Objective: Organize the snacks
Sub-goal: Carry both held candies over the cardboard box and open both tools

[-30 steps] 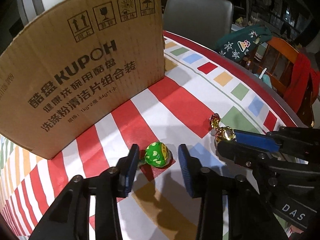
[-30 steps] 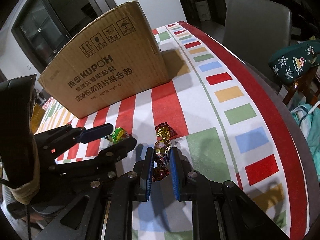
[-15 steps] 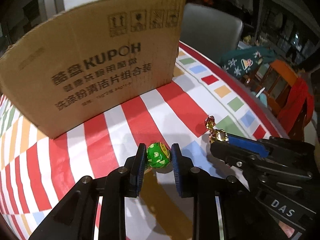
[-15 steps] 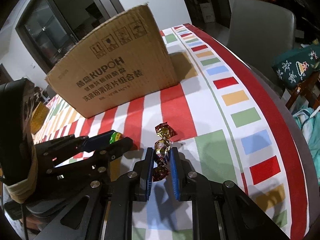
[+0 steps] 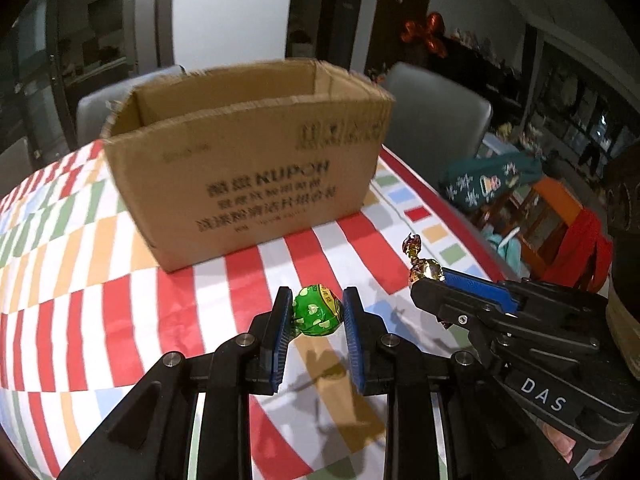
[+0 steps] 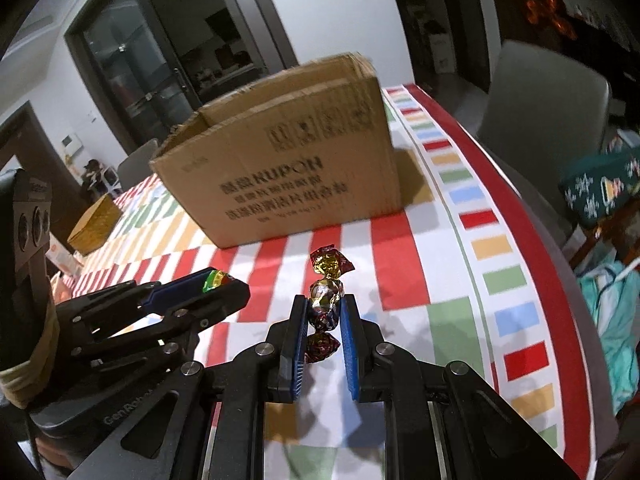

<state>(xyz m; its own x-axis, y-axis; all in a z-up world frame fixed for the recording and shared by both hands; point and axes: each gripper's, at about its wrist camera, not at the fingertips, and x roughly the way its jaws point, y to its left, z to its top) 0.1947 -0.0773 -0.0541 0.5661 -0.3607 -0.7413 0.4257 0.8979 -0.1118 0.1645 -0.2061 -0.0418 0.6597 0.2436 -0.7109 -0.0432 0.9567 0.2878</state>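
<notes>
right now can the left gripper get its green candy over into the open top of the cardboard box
Probably yes. The left gripper is shut on the green candy, the cardboard box stands just ahead with its top open, and only bare striped tablecloth lies between. The right gripper sits off to the side.

The cardboard box (image 5: 248,168) is sitting on the table (image 5: 100,300); both candies are hanging before it, the round candy (image 5: 316,310) left of the twisted-wrapper candy (image 6: 325,298).
</notes>
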